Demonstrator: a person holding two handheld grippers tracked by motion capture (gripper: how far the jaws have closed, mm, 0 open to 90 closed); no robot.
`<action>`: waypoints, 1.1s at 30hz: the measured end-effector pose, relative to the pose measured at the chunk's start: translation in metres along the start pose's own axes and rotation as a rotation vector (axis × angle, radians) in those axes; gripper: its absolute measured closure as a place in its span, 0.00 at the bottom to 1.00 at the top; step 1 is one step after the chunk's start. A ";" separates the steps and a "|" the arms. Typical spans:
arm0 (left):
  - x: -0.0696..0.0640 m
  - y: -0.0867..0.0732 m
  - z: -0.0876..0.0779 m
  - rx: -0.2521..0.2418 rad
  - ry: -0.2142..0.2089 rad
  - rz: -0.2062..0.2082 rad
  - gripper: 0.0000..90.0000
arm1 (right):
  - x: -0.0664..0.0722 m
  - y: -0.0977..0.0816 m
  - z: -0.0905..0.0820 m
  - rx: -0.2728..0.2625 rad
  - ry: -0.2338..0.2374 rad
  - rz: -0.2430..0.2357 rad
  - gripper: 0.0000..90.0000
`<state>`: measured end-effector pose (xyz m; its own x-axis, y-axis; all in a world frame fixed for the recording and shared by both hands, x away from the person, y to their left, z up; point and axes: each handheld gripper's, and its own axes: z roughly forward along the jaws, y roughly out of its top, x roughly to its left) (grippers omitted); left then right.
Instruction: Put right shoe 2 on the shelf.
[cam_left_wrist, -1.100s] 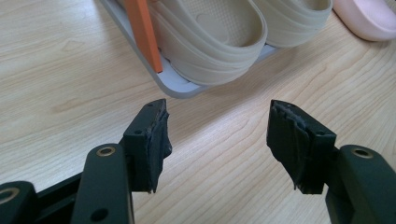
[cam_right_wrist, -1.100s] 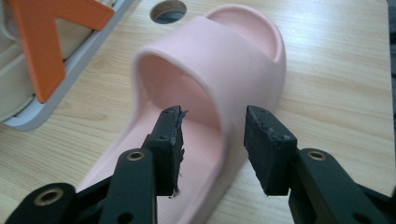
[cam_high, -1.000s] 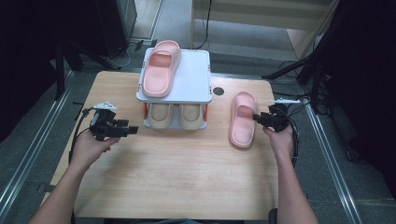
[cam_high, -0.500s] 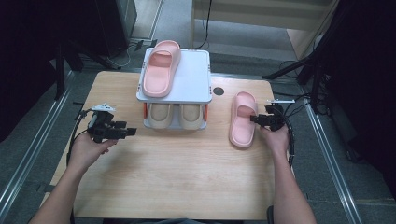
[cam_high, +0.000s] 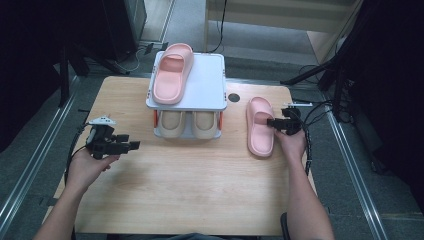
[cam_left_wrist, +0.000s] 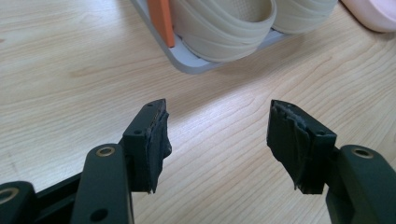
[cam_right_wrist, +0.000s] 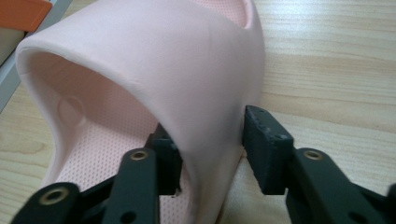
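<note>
One wooden table (cam_high: 190, 195), dark surroundings.

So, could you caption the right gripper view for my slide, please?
Right gripper straddling the pink slipper's strap, jaws not yet closed.
</note>
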<state>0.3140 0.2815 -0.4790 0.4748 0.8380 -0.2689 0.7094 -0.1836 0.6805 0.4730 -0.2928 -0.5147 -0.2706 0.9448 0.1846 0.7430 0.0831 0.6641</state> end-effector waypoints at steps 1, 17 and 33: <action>0.001 -0.001 -0.001 -0.002 0.005 0.000 0.43 | 0.000 0.001 0.001 -0.002 0.001 0.003 0.69; 0.000 -0.005 -0.002 0.000 0.009 -0.008 0.43 | 0.003 0.009 0.002 0.017 0.008 0.044 0.91; -0.003 0.000 0.006 0.014 -0.013 0.009 0.43 | 0.017 0.033 -0.017 0.027 -0.047 0.028 0.92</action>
<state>0.3151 0.2762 -0.4823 0.4882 0.8294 -0.2716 0.7121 -0.1986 0.6734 0.4824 -0.2799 -0.4770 -0.2210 0.9606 0.1684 0.7663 0.0642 0.6392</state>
